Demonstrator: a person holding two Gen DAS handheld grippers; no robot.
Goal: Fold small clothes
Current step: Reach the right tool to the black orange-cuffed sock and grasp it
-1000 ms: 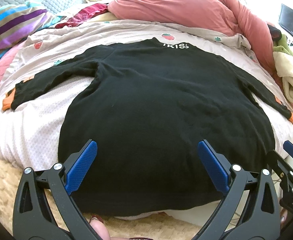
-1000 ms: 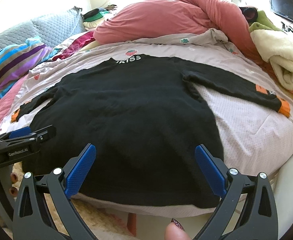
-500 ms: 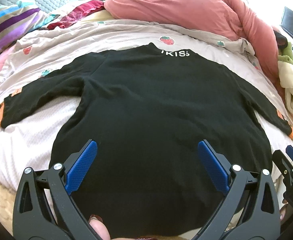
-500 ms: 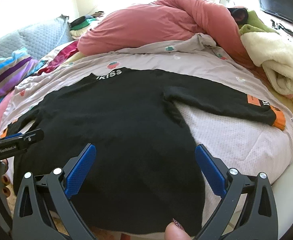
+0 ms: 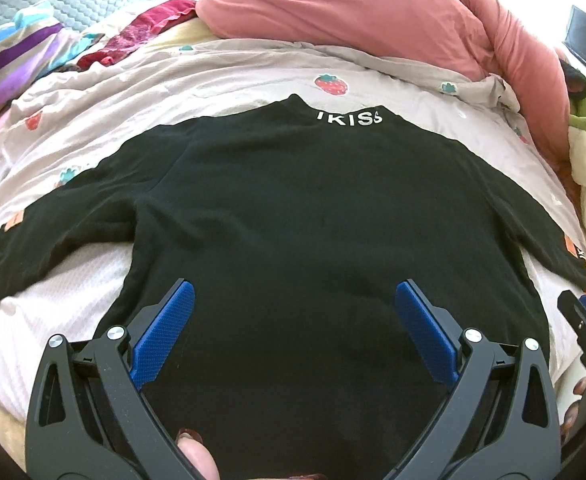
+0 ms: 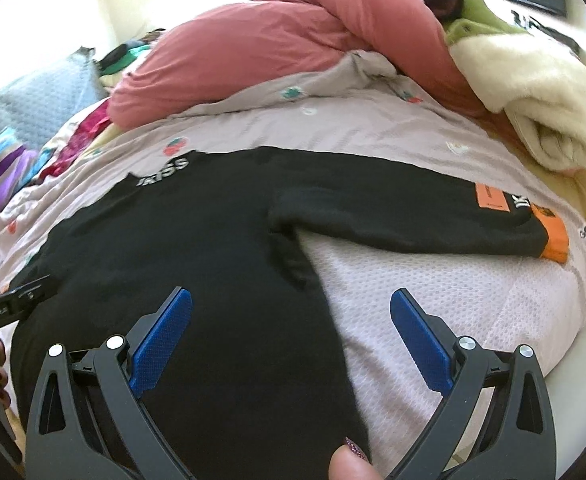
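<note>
A black long-sleeved top (image 5: pixel 293 220) lies flat on the bed, collar with white lettering at the far side, both sleeves spread out with orange cuffs. It also shows in the right wrist view (image 6: pixel 181 248), where the right sleeve (image 6: pixel 413 216) stretches to the right. My left gripper (image 5: pixel 295 312) is open and empty above the lower body of the top. My right gripper (image 6: pixel 291 316) is open and empty above the top's right side edge. Each gripper shows at the edge of the other's view.
A pink duvet (image 5: pixel 373 12) is heaped at the back of the bed. A cream blanket (image 6: pixel 533 92) lies at the right. Striped and red cloths (image 5: pixel 9 60) lie at the left. The strawberry-print sheet (image 5: pixel 173 92) covers the bed.
Both grippers have moved forward over the bed, so the top fills more of each view. The jaws stay open. The top has not moved.
</note>
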